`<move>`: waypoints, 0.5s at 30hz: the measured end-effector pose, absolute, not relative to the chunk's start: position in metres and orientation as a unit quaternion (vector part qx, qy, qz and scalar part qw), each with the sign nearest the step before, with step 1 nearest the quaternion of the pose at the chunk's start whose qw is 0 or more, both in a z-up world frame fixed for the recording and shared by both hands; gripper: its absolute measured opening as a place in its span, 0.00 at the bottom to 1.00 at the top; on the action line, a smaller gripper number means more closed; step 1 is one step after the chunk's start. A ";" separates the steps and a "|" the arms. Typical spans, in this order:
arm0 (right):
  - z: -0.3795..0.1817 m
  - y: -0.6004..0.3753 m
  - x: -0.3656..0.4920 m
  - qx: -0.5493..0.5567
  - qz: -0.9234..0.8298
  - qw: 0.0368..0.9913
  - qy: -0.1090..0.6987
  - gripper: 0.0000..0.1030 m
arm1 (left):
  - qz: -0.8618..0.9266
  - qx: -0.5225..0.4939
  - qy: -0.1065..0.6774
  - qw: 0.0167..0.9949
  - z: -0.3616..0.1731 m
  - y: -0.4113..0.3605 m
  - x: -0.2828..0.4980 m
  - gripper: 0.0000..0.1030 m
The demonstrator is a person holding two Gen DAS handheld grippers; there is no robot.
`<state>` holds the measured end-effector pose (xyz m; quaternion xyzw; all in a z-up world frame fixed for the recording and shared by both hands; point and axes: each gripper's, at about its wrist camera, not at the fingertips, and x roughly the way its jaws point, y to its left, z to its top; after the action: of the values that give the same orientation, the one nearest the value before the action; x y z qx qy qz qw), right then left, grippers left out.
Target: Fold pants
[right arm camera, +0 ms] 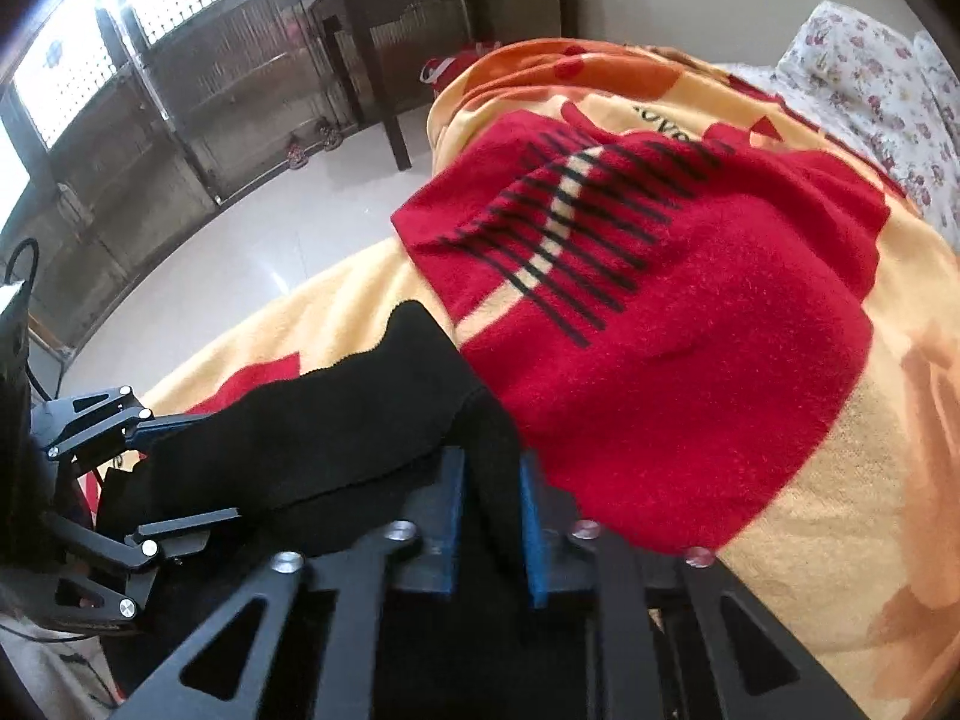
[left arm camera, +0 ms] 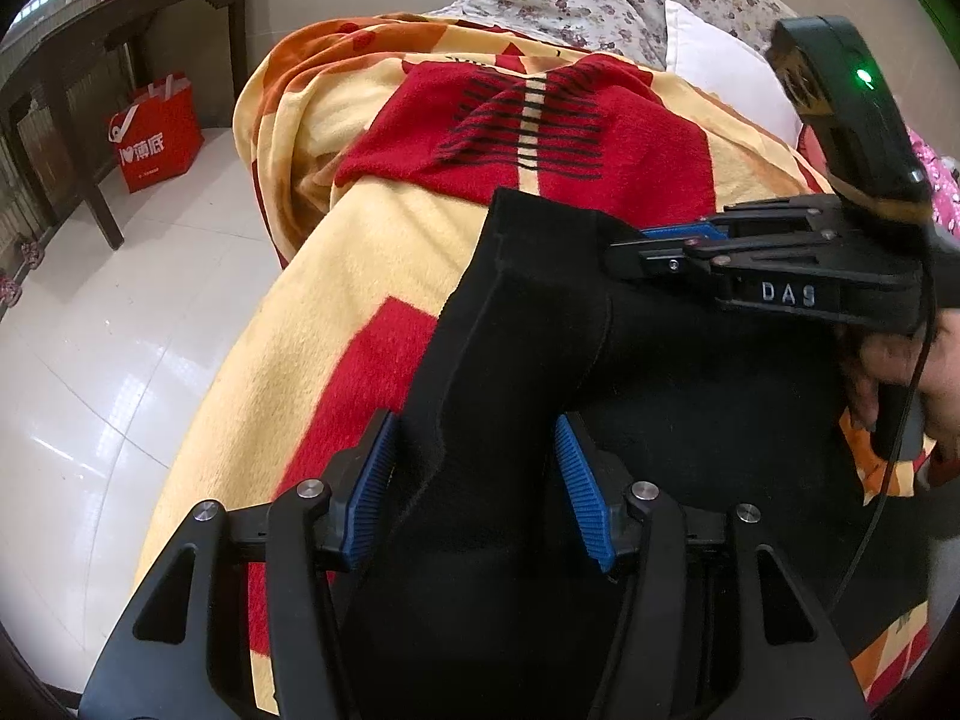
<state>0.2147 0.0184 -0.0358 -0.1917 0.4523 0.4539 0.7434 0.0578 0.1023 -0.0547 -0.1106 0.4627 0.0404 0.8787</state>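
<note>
1. Looks like the grab-the-edge step of the fold. The black pants (left arm camera: pixel 540 372) are lying on the red and yellow blanket (left arm camera: pixel 372 252), bunched up right under both tools.
2. Right gripper (right arm camera: pixel 492 516): the blue pads are pinched nearly together with a ridge of black cloth squeezed between them, so it's got hold of the pants. In the left view it comes in from the right side, tips buried in the fabric beyond the left jaws.
3. Left gripper (left arm camera: pixel 474 480): jaws standing wide, a hump of pants sits between the pads (left arm camera: pixel 585 498), but I can't see them pressing on it, so no real grip yet.
4. My guess at the next move: the left needs to close on that hump before anything lifts, otherwise only one side comes up and the fold goes crooked.
5. After that, both carry the edge over together, away from the jaws.
</note>
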 end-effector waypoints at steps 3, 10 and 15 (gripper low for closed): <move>-0.027 0.009 0.208 -0.175 0.448 0.762 0.434 0.07 | 0.043 -0.114 0.466 0.876 -0.054 0.103 0.060 0.53; 0.066 -0.039 0.170 -0.044 0.467 0.817 0.336 0.00 | 0.056 -0.131 0.463 0.875 -0.042 0.113 0.073 0.53; 0.090 -0.039 0.104 -0.076 0.450 0.838 0.299 0.00 | 0.058 -0.198 0.420 0.884 -0.026 0.150 0.038 0.53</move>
<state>0.1045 -0.0387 0.0898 -0.0759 0.2991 0.4500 0.8380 0.0377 0.1501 -0.0256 -0.1983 0.4203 0.0584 0.8835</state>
